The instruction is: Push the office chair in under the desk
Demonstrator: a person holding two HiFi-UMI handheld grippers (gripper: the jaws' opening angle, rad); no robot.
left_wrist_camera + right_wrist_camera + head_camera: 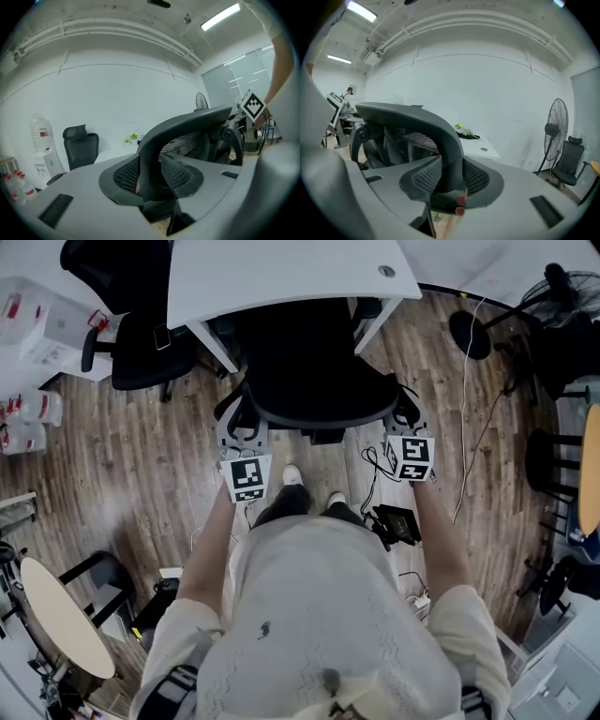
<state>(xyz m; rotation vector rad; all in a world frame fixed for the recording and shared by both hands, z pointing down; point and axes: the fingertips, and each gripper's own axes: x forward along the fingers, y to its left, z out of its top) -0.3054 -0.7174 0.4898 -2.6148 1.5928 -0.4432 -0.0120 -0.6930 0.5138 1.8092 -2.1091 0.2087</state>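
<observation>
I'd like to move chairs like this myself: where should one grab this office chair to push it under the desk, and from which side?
Take the office chair by the curved top bar of its backrest, from behind, near both ends. The bar is slim enough to sit between the fingers and faces away from the desk.

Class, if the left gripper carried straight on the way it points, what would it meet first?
The office chair's back frame: it already sits between the fingers of the left gripper, which look closed on it. Pushing on would likely drive the chair toward the white desk.
</observation>
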